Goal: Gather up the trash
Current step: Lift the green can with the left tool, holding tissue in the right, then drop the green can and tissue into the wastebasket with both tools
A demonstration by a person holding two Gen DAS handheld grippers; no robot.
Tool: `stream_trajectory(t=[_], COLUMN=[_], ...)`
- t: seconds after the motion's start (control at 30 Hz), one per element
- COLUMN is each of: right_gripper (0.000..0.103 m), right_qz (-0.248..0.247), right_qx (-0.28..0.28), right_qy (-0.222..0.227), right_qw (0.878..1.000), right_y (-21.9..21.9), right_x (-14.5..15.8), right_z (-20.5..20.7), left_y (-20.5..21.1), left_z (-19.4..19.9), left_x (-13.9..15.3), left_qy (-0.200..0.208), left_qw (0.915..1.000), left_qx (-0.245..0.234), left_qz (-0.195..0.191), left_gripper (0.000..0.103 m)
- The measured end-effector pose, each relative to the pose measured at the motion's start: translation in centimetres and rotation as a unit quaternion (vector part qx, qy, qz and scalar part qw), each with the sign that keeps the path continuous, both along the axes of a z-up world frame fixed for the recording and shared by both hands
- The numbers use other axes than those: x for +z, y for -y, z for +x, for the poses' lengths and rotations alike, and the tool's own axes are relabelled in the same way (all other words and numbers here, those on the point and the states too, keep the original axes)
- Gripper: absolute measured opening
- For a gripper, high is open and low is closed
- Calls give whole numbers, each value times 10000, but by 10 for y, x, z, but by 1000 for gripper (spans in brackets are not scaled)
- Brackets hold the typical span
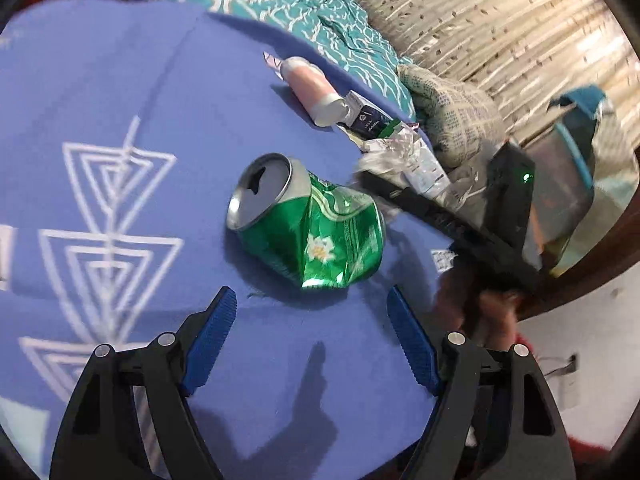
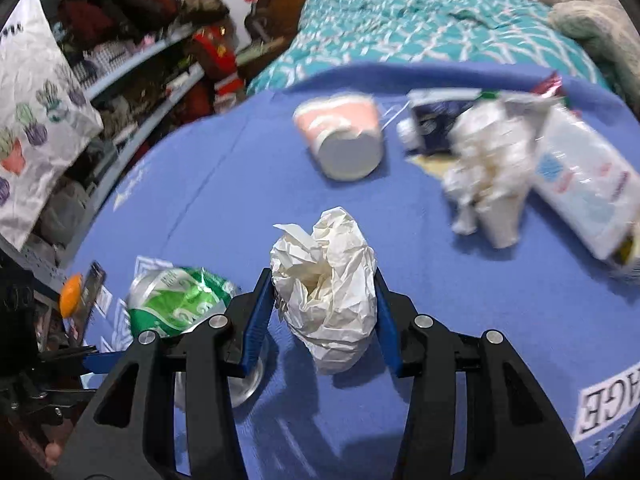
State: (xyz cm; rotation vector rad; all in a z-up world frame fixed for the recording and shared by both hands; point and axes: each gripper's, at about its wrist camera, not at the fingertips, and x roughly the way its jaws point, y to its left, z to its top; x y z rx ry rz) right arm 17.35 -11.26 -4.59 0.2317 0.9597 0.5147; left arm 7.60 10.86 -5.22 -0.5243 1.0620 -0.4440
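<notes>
A crushed green can (image 1: 308, 224) lies on its side on the blue blanket (image 1: 120, 100), just ahead of my left gripper (image 1: 312, 291). That gripper is open, its blue pads apart and clear of the can. My right gripper (image 2: 322, 276) is shut on a crumpled white paper ball (image 2: 328, 280), lifted above the blanket (image 2: 208, 184). The same can (image 2: 176, 300) shows to its lower left. Farther off lie a pink paper cup (image 2: 344, 136), a dark blue carton (image 2: 436, 120), crumpled white paper (image 2: 488, 168) and a white packet (image 2: 588, 184).
A teal patterned bedspread (image 2: 420, 12) lies beyond the blanket. Cluttered shelves (image 2: 140, 60) and a cactus-print bag (image 2: 32, 120) stand at the left. A teal-rimmed container (image 1: 580, 160) sits past the bed's right edge, behind the other gripper's black body (image 1: 500, 208). A knit glove (image 1: 452, 112) lies near the wrappers.
</notes>
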Motion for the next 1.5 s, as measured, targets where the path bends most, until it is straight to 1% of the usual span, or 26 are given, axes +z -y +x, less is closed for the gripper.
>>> stream_trajectory(t=[0.07,0.13,0.23,0.3,0.33,0.4,0.43,0.47,0.5,0.57,0.6,0.63,0.73,0.83,0.87,0.9,0.97,1.03,1.13,1.17,1.2,1.27,1.33,1.37,1.4,1.5], right_gripper=[49,49,49,49,49,50,50,51,51,56,57,62,71,73,64,48,42,42,42,42,42,42,43,43,43,45], right_qz=[92,332,489,491,474,408,373,279,158,-199,-422,-541,-538,-422,-420,-405,-253,-125,-66,-5,23,40,50,55,80,96], right_qx=[109,187,279,16,-120,-451,-524,-588,-621,-647,-664,-697,-813,-871,-869,-836,-851,-1084,-1735,-2048,-2277,-2873,-3380,-3671,-3897,-4482], right_qy=[-120,-115,6,53,80,184,222,269,308,382,383,366,286,252,288,311,352,510,701,708,705,686,685,670,651,512], right_qw=[9998,9992,9984,9988,9988,9980,9977,9975,9975,9970,9962,9954,9948,9950,9949,9952,9954,9927,9823,9762,9712,9554,9386,9278,9186,8924], right_y=[-7,-5,1,14,22,37,42,45,46,46,45,44,55,65,68,70,81,100,150,177,197,252,302,330,353,417], right_x=[-3,0,6,7,9,12,13,13,14,10,5,2,-9,-10,-10,-9,-8,-1,4,3,2,-3,-8,-11,-14,-27], right_z=[-13,-40,-88,-106,-109,-115,-116,-119,-119,-124,-126,-127,-133,-138,-141,-142,-145,-150,-159,-165,-170,-184,-198,-205,-210,-225], left_y=[-1,-6,-12,-14,-14,-12,-10,-6,-6,-2,0,4,12,19,23,28,38,61,113,131,159,212,278,305,347,425], left_z=[7,8,7,8,9,11,13,15,17,17,16,15,10,6,6,6,8,13,24,27,31,37,40,43,47,54], left_x=[-10,-11,-7,-8,-9,-11,-13,-15,-18,-21,-19,-17,-6,5,10,13,18,24,34,36,40,46,51,53,55,55], left_qy=[-168,-132,-15,-12,-19,-56,-77,-111,-152,-125,-66,-23,138,228,257,281,294,301,326,340,388,458,537,564,582,568], left_qw=[9997,9995,9997,9997,9997,9996,9997,9998,9997,9996,9998,9998,9994,9990,9987,9985,9979,9963,9907,9884,9840,9746,9610,9548,9460,9299], left_qx=[129,155,157,115,98,59,17,-31,-82,-149,-163,-196,-322,-393,-432,-472,-568,-780,-1271,-1431,-1688,-2136,-2652,-2857,-3127,-3580], left_qz=[-84,-225,-194,-234,-235,-263,-227,-184,-176,-194,-116,-67,-65,-44,-26,11,94,212,355,381,410,491,579,601,622,626], left_gripper=[73,74,73,72,70,63,50,30,27,25,25,25,25,24,24,24,25,24,24,24,24,24,24,24,24,24])
